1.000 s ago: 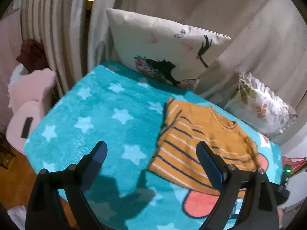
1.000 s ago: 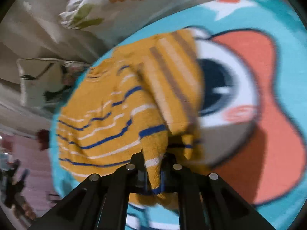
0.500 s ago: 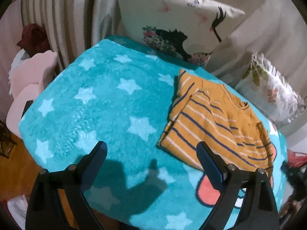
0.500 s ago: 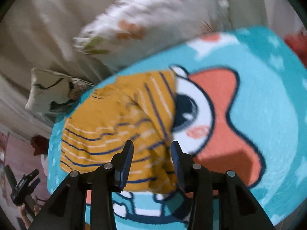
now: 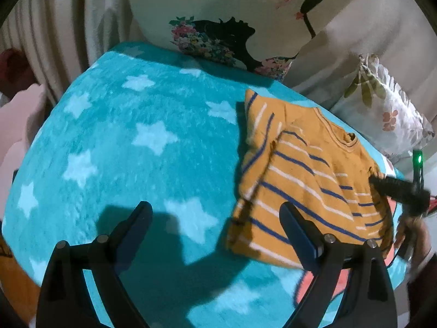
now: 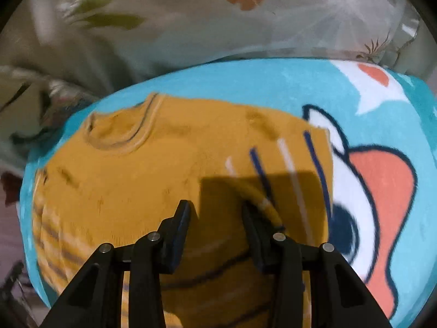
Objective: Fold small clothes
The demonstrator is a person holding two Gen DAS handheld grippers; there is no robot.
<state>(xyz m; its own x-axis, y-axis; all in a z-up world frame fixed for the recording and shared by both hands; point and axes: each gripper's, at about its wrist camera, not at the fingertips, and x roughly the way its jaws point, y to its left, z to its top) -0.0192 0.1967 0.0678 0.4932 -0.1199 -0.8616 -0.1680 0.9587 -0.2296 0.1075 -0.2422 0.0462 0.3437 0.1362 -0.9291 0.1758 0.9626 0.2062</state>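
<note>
- Underneath everything lies a teal blanket (image 5: 131,147) with pale stars; in the right wrist view it also shows a cartoon figure in white and coral, cut off at the frame edge.
- Behind the blanket hang pale curtains (image 5: 54,27), with a cream pillow (image 5: 245,13) printed with a dark silhouette and flowers propped against them, and a leaf-patterned pillow (image 5: 387,109) just beside it.
- On the blanket's right part lies the mustard striped shirt (image 5: 306,180), partly folded, one side turned over the body, neckline toward the pillows.
- Left gripper (image 5: 215,218) hangs above the blanket with its fingers wide and nothing between them; one finger overlaps the shirt's lower edge in the picture.
- Right gripper (image 6: 215,213) stands low over the shirt (image 6: 136,180), fingers narrowly parted, pressing nothing; a rolled edge of cloth lies against the outer side of the right finger.
- Hard to make out: the right wrist view is blurred, and a pink object at the left edge of the left wrist view is cut off.
</note>
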